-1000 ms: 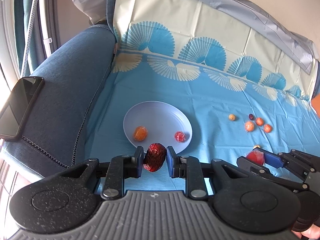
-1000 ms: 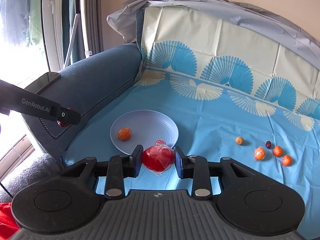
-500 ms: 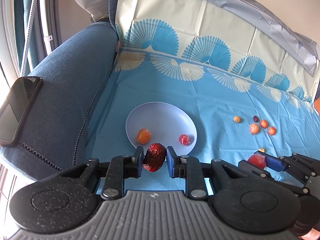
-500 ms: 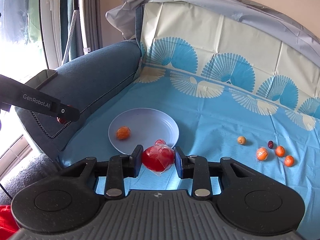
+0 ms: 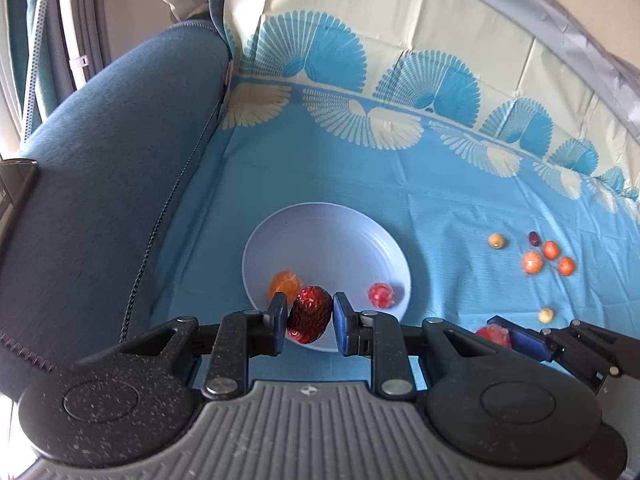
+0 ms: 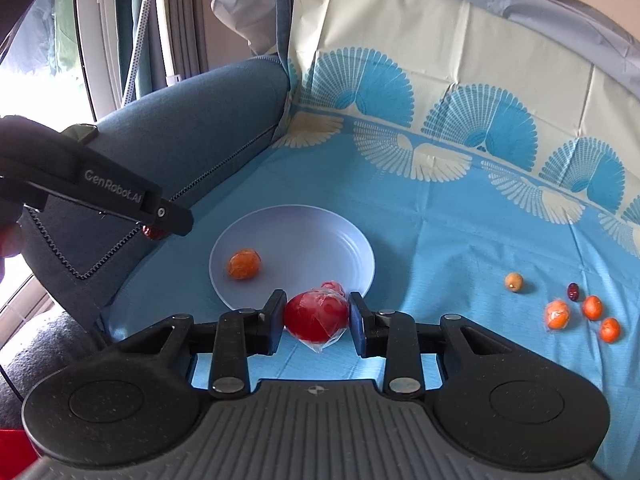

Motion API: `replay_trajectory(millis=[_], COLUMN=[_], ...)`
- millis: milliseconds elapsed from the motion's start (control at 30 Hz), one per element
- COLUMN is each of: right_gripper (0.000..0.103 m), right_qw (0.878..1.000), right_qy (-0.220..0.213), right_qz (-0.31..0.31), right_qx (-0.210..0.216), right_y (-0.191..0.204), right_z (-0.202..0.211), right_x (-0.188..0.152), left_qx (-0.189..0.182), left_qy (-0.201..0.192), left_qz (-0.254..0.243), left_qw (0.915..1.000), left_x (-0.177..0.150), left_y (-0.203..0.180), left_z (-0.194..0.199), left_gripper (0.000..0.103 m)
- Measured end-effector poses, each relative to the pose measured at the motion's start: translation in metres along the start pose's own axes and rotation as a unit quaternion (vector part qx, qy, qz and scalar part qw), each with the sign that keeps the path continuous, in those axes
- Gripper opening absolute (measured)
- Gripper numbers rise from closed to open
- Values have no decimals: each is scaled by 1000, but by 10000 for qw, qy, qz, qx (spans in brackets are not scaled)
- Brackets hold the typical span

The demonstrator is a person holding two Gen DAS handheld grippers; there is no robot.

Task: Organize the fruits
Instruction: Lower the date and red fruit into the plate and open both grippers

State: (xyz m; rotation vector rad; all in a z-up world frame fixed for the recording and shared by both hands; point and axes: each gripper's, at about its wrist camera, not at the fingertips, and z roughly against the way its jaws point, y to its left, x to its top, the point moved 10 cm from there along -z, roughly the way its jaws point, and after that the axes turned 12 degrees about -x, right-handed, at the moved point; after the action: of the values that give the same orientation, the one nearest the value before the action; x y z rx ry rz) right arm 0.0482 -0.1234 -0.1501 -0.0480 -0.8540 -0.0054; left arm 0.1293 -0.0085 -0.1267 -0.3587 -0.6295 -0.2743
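A pale blue plate lies on the blue cloth. It holds a wrapped orange fruit and a small red fruit. My left gripper is shut on a dark red wrinkled date, over the plate's near rim. My right gripper is shut on a plastic-wrapped red tomato, just in front of the plate's near edge; it also shows in the left wrist view.
Several small orange, tan and dark fruits lie loose on the cloth to the right. A blue sofa armrest rises at the left, with a phone on it. The cloth-draped backrest stands behind.
Both grippers have moved forward towards the plate with their fruits still held. The left gripper's date now hangs over the plate's near rim.
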Motion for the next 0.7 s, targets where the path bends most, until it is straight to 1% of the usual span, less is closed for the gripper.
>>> replay_trajectory(millis=[100, 300, 500, 633, 667, 700], right_gripper=[35, 35, 35, 35, 36, 36], right_qw=[9999, 9995, 9981, 9974, 9971, 9969], right_qy=[122, 316, 576, 656, 684, 703], right_qz=[3, 13, 109, 218, 260, 301], right_qx=[33, 97, 178, 193, 196, 185], right_y=[3, 10, 19, 28, 30, 33], right_z=[-21, -65, -102, -120, -125, -129], right_x=[1, 4, 0, -3, -3, -3], left_qx=[27, 159, 152, 225, 269, 303], left_qy=[116, 305, 575, 692, 708, 752], left_qz=[-7, -299, -250, -347, -380, -423], left_qw=[9999, 9990, 9979, 9967, 9964, 9958], left_x=[6, 18, 23, 26, 27, 28], left_y=[6, 15, 26, 33, 36, 38], left_z=[-21, -65, -110, -131, -135, -139], left_gripper=[26, 26, 26, 27, 31, 54])
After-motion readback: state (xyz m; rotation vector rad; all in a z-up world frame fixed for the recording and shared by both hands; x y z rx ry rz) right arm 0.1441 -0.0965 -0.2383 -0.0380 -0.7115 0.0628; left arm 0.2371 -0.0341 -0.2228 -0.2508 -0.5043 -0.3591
